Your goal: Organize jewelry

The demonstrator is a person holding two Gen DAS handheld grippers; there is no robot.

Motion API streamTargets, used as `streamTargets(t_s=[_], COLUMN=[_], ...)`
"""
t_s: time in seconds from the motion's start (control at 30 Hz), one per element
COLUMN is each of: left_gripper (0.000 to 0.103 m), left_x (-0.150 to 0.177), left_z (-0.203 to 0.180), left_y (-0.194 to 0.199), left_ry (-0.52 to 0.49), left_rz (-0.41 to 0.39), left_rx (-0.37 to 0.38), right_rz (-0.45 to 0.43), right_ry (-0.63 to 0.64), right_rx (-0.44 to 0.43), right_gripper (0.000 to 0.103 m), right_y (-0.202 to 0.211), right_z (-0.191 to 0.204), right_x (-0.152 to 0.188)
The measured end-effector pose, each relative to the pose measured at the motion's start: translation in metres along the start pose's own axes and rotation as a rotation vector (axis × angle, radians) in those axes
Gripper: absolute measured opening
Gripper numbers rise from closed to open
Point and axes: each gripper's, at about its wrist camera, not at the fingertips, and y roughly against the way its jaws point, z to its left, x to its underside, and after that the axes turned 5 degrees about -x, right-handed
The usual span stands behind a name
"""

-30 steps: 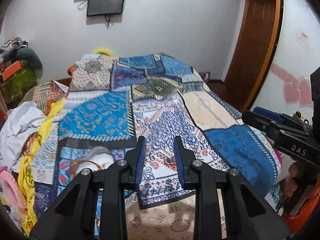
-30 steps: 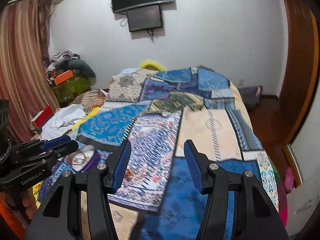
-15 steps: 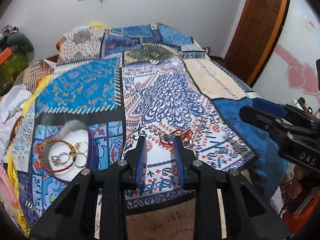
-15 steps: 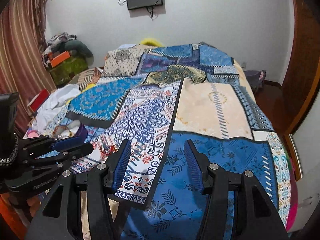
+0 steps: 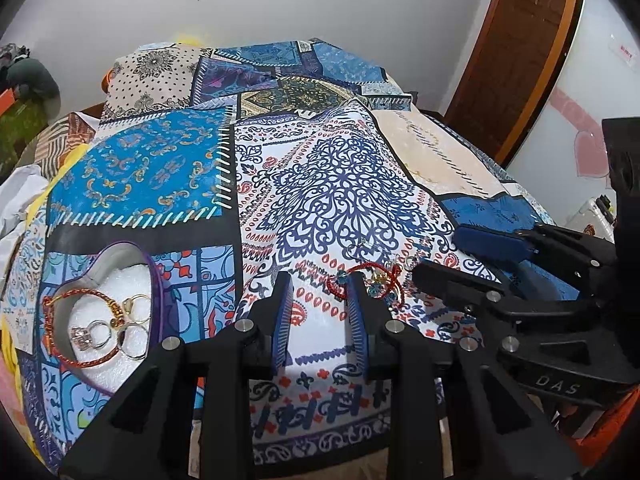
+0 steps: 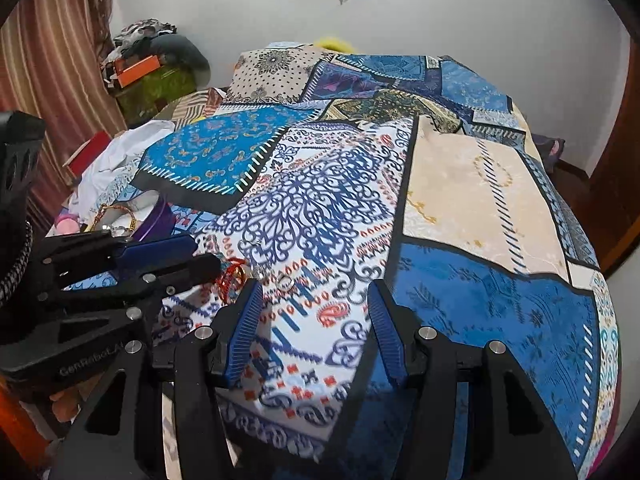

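Note:
A purple heart-shaped box (image 5: pixel 158 280) with white padding lies on the patchwork bedspread at the left; it holds a red-gold bracelet (image 5: pixel 54 328) and several rings (image 5: pixel 98 330). A loose pile with a red cord bracelet (image 5: pixel 370 270), blue beads and small rings lies on the white-patterned patch. My left gripper (image 5: pixel 318 284) is open and empty, its right fingertip just in front of the pile. My right gripper (image 6: pixel 316 292) is open and empty; a small ring (image 6: pixel 285 280) lies between its tips, and the red bracelet (image 6: pixel 232 276) lies just left. The box (image 6: pixel 156 216) shows far left.
The bedspread (image 5: pixel 336 184) covers the whole bed. Loose clothes (image 6: pixel 116 160) lie along its left side, with a curtain (image 6: pixel 52 80) behind. A wooden door (image 5: pixel 516 52) stands at the right. Each gripper shows in the other's view: right (image 5: pixel 440 254), left (image 6: pixel 206 254).
Both grippers have moved forward and down toward the loose jewelry pile. The box and pile now sit closer. Both jaws stay open.

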Motion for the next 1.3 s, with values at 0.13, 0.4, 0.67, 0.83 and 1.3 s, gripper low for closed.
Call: streamTargets(t_s=[0.13,0.4,0.67,0.83,1.3], left_gripper=[0.027,0.01,0.0,0.0,0.0], left_x=[0.001,0.002,0.001,0.0,-0.012], left_z=[0.001,-0.001,-0.007,-0.006,0.0], left_y=[-0.003,-0.009,-0.004,0.014,0.092], left_ry=[0.008,0.02,0.026,0.029,0.05], left_rz=[-0.009,-0.025,-0.021,-0.047,-0.214], left_rx=[0.013,0.041,0.044,0.033,0.023], right_rz=[0.017,0.029,0.006,-0.018,-0.132], right_ry=[0.018,0.05,0.018,-0.006,-0.001], right_rx=[-0.018,-0.033,-0.035,-0.012,0.016], right_gripper=[0.032,0.01,0.01,0.01,0.01], right_y=[-0.007,-0.016,-0.011,-0.002,0.049], right_z=[0.001,0.005,0.003,0.0,0.016], right_x=[-0.003,-0.002,-0.003,-0.004,-0.013])
